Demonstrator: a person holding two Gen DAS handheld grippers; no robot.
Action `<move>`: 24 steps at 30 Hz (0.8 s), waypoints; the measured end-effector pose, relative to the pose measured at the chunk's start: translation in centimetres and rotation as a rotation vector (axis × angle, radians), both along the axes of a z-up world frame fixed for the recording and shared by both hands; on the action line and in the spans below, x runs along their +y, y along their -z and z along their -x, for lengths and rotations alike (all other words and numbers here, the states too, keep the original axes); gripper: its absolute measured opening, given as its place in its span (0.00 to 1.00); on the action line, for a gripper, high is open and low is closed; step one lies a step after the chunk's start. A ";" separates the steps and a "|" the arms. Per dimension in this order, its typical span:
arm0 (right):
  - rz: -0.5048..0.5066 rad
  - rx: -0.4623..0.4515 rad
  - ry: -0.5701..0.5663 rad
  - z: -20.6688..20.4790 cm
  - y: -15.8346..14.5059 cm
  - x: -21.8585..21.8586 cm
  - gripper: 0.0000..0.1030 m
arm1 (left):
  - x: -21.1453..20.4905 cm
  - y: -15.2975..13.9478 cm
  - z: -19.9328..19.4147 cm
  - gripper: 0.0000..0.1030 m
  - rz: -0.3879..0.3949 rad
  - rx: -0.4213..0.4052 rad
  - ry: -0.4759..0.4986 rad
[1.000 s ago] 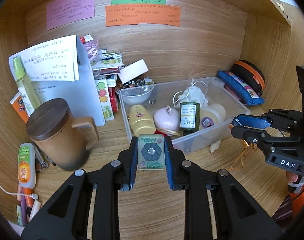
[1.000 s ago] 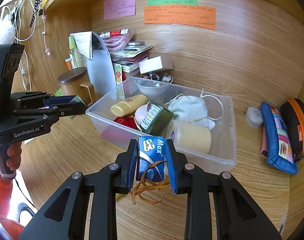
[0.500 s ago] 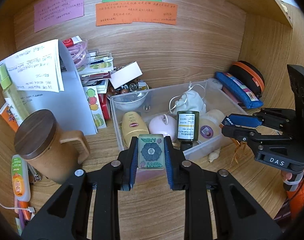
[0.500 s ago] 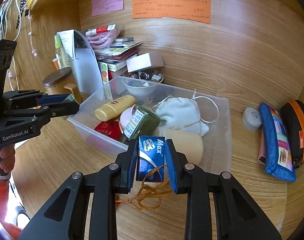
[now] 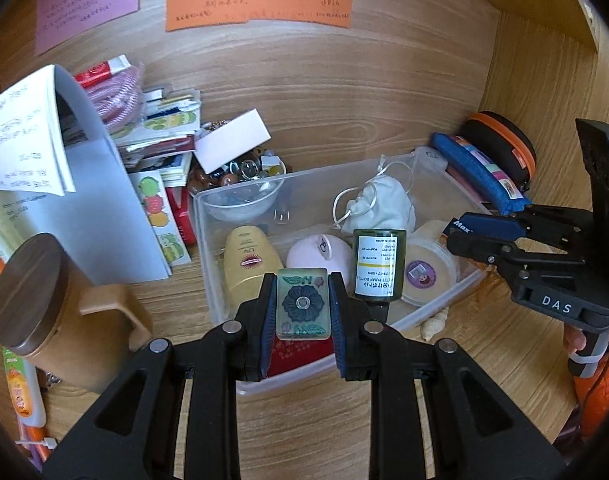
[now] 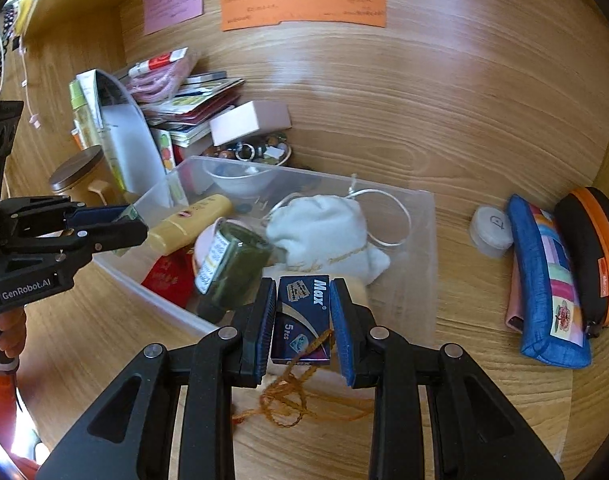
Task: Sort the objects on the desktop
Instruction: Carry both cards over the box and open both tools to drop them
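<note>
The left gripper (image 5: 303,309) pointed toward twelve o'clock, tilted downward, jaws clamped. The right gripper (image 6: 303,316) did likewise, at three o'clock of the left, jaws clamped, fingers (image 5: 572,336) gripping its handle.

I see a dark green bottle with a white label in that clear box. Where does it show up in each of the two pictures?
Left wrist view: the green bottle stands right of centre inside the clear box, just right of the left tool's tile.
Right wrist view: the green bottle lies left of centre, tilted, just left of the right tool's blue packet.
Shared landmark: the white drawstring pouch sits behind the bottle in both views.
</note>
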State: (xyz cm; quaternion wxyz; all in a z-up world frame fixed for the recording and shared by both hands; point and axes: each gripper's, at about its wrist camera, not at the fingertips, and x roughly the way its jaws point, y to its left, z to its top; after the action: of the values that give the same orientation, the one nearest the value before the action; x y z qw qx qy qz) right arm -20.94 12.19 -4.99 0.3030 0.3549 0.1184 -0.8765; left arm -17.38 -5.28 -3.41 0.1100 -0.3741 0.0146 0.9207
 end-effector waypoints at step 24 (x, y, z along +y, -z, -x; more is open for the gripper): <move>-0.012 0.002 0.049 1.3 0.4 1.2 0.25 | 1.1 2.0 1.6 0.23 0.021 -0.062 -0.006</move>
State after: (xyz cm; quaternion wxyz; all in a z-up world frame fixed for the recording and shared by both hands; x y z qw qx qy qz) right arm -22.28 13.36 -5.40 0.2792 0.3586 0.1152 -0.8833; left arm -19.03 -4.16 -5.40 0.1037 -0.4035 0.0199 0.9089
